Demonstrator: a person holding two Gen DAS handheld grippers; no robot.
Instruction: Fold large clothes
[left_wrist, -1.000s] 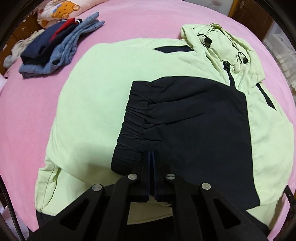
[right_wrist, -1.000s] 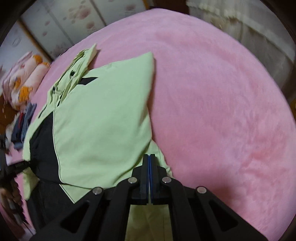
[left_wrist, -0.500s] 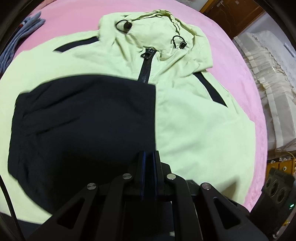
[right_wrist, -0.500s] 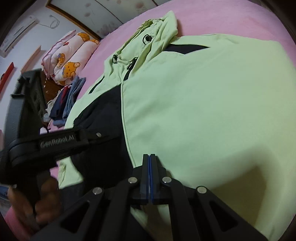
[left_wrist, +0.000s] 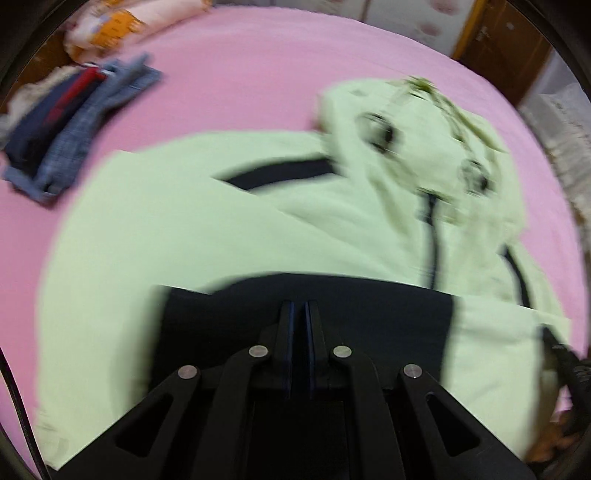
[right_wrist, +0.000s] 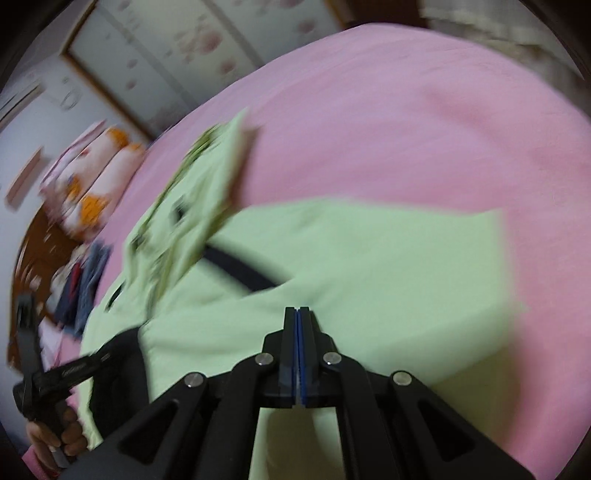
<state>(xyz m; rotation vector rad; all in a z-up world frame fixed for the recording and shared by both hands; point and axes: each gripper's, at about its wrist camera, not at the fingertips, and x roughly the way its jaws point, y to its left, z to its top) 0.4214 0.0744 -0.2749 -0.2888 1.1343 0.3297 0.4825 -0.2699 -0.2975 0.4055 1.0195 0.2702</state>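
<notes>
Jacket (left_wrist: 229, 229): pale green, dark panels, spread on pink bed (left_wrist: 258, 74); lies ahead of and under both sets of jaws, long axis running away toward hood (left_wrist: 417, 133). Left gripper (left_wrist: 299, 314): jaws together, empty, over dark sleeve (left_wrist: 332, 306). Right gripper (right_wrist: 298, 317): jaws together, empty, over green sleeve. Both about equally near; hem closest. Clothes pile (left_wrist: 70, 122) far left. Since a second ago: both views swung inward over jacket, blurred, sleeves folded across front.
</notes>
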